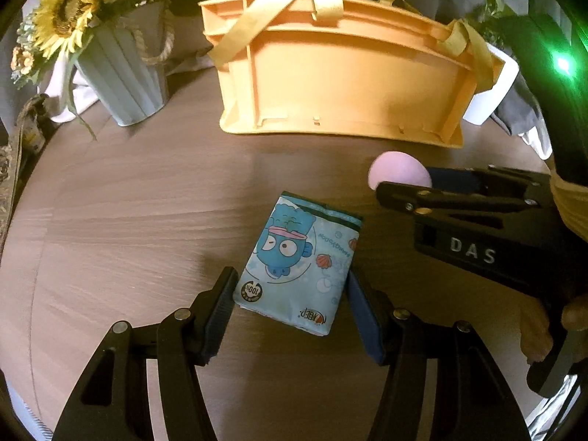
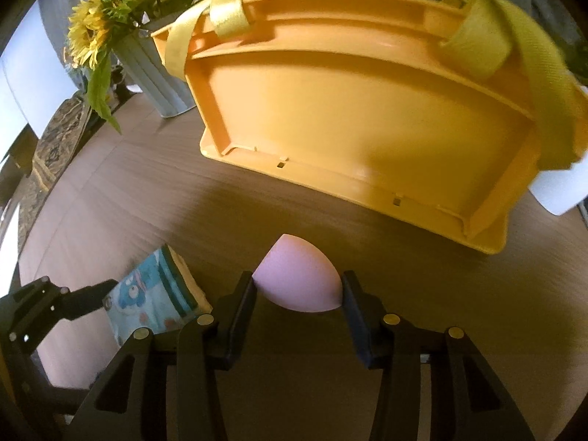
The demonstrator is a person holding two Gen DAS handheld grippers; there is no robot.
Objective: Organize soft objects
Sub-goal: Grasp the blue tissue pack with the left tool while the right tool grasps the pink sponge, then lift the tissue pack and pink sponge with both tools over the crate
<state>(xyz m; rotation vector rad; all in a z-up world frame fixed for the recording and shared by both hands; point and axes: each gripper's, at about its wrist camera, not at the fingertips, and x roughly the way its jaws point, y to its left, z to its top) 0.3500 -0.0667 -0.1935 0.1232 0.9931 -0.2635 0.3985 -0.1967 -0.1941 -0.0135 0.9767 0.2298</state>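
A light-blue tissue pack (image 1: 297, 253) with a cartoon fish print lies on the wooden table (image 1: 147, 202). My left gripper (image 1: 292, 275) is shut on it, one pad against each long side. To its right sits a pink egg-shaped sponge (image 2: 294, 272), and my right gripper (image 2: 298, 279) is shut on its wide end. The left wrist view shows the sponge (image 1: 397, 169) poking out past the right gripper (image 1: 408, 183). In the right wrist view the tissue pack (image 2: 147, 294) and left gripper (image 2: 92, 294) show at lower left.
An orange plastic basket (image 1: 349, 84) with yellow fabric handles stands at the back of the table, its side wall facing me. A pale ribbed pot of sunflowers (image 1: 125, 73) is at the back left. A white container (image 1: 496, 88) sits behind the basket's right end.
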